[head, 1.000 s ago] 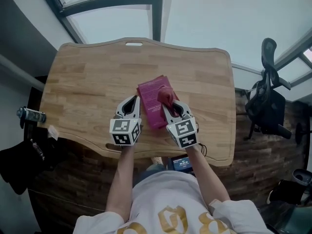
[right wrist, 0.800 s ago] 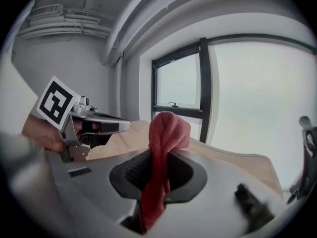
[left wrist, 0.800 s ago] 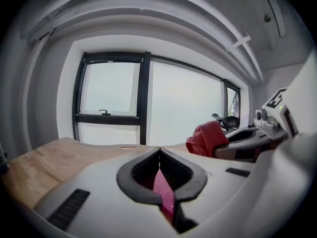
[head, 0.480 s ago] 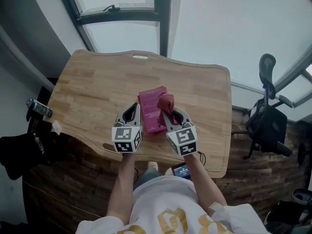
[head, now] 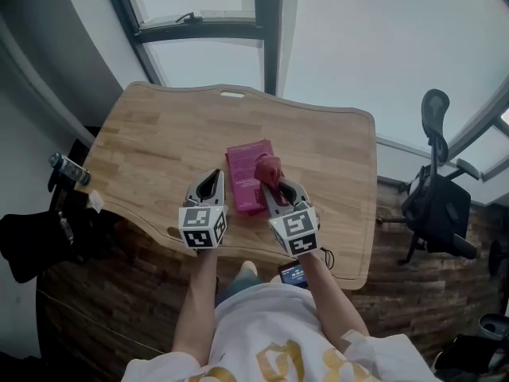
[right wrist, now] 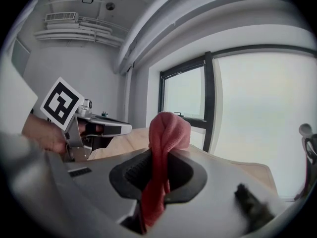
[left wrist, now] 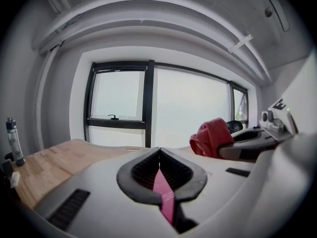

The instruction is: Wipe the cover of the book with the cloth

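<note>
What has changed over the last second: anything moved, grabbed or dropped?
Almost nothing beyond the head view itself shifting. The right gripper stays shut on the red cloth at the right edge of the book, with no clear stroke across the cover. The left gripper stays at the book's left edge, apparently pinching it. Nothing was let go or newly taken.

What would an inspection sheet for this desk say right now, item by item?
Surface: wooden table, slot at far edge.
Job's things: pink book flat on table; red cloth at its right edge, contact unclear.
Clutter: bottle beside the table's left end.
Grippers: left gripper jaws together, pink sliver in the gap; right gripper jaws shut on the cloth.
Cables: dark loop at front edge, probably a cable.
Surroundings: windows, office chair.
</note>
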{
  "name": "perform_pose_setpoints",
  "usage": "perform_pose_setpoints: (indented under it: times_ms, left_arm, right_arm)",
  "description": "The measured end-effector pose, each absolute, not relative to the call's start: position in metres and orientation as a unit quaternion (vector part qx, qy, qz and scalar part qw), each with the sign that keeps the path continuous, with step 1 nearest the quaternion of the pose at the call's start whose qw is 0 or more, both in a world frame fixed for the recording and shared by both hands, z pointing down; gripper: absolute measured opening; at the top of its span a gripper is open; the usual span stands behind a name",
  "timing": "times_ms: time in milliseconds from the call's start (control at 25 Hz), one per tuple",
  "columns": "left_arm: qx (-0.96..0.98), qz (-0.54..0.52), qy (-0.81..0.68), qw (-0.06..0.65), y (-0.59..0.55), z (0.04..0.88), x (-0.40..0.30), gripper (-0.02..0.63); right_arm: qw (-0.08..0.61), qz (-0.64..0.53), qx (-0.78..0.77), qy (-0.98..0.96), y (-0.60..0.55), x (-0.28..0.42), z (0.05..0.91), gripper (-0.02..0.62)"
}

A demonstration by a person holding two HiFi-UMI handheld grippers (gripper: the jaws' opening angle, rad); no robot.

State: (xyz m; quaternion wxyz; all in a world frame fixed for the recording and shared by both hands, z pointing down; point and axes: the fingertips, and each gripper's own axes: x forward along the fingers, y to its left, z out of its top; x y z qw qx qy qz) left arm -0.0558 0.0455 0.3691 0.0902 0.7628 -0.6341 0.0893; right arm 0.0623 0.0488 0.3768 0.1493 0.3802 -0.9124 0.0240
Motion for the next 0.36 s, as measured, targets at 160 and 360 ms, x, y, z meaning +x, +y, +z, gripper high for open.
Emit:
perform_pose_setpoints:
  times_ms: [160,360]
  left_arm:
    - [0.758,0.087,-0.639,0.093,0.049,0.37,-0.06,0.014]
    - [0.756,0.077,-0.647,0.065,0.048,0.359,-0.062,0.014]
  right_arm:
    - [0.156,0.027,0.376,-0.913,0.051,0.064,0.382,0.067]
    - [0.154,0.012,0.373,-0.915,0.047,0.059,0.377,0.067]
